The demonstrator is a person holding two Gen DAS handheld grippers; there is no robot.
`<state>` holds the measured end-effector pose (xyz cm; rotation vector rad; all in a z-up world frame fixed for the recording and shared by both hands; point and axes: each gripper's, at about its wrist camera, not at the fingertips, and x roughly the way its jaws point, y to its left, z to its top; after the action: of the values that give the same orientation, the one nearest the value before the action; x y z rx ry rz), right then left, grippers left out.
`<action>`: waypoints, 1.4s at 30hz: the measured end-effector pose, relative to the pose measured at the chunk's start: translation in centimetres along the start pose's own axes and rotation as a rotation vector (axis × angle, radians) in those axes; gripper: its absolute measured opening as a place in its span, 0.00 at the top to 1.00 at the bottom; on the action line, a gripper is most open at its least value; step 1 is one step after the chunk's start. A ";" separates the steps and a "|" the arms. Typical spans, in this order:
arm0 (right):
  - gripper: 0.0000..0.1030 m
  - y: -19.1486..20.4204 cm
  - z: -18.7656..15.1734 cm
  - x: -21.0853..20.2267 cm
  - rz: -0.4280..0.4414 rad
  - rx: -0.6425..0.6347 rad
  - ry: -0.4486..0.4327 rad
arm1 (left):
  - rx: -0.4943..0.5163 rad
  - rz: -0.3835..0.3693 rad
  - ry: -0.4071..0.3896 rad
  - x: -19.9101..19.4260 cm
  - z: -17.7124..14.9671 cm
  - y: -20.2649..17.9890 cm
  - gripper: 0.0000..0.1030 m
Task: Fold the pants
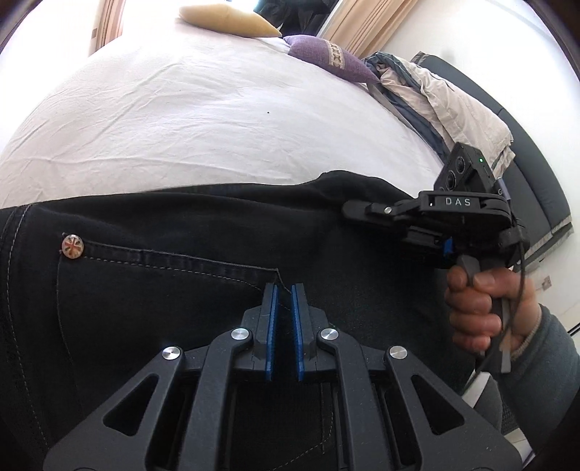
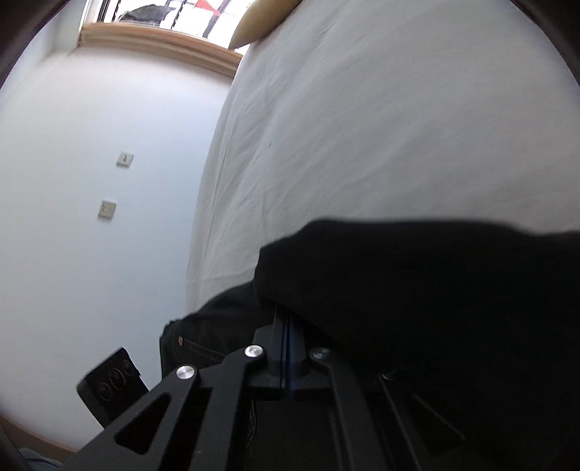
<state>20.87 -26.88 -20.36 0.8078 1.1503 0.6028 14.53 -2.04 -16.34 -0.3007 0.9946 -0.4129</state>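
Observation:
Black jeans lie across the near part of a bed with a white sheet. A back pocket with a metal rivet faces up. My left gripper hovers over the pocket's corner, its blue pads a narrow gap apart with nothing between them. My right gripper comes in from the right, held by a hand, and is shut on the jeans' right edge. In the right wrist view the right gripper is closed, with black denim draped over its fingers and hiding the tips.
A tan pillow and a purple cushion lie at the far end of the bed. Folded beige and grey bedding sits on a dark bench at the right. A white wall with two sockets stands beside the bed.

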 end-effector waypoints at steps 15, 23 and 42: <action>0.69 4.8 -5.6 1.6 0.048 -0.038 -0.007 | 0.020 0.021 -0.014 1.1 -1.0 -2.1 0.93; 1.00 -11.7 -10.2 -18.4 -0.062 0.346 -0.354 | 0.022 0.033 -0.011 1.4 -0.8 -2.5 0.93; 1.00 -18.0 -13.9 -27.8 -0.152 0.452 -0.448 | 0.111 0.113 0.025 0.0 -4.3 -3.6 0.93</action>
<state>-0.74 -55.53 -22.29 1.1593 0.9271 0.0185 10.13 -5.46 -16.97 -0.1391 1.0046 -0.3683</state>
